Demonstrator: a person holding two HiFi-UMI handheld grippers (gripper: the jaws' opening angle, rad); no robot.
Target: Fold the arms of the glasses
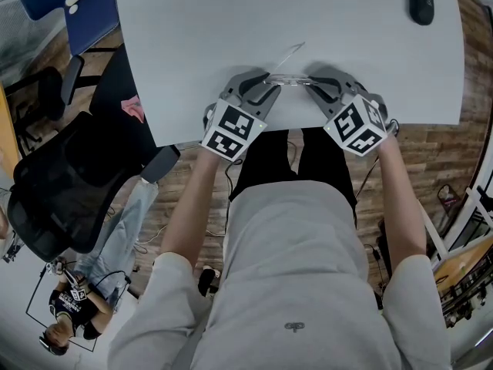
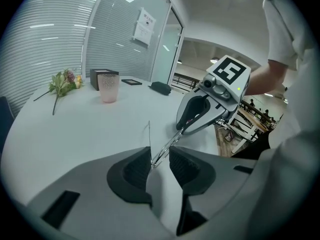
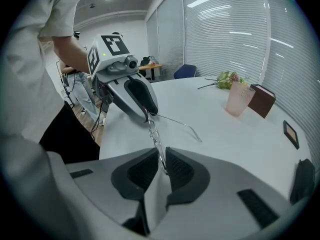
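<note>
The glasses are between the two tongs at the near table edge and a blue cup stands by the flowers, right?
Not quite. The cup is pink, not blue; the left gripper view shows it. The rest holds: the glasses are between the left tongs and right tongs at the near table edge, cup by the flowers.

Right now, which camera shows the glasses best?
The right gripper view: the glasses show up close, one arm sticking out. The left gripper view shows thin wire; the head view, a tiny glint.
</note>
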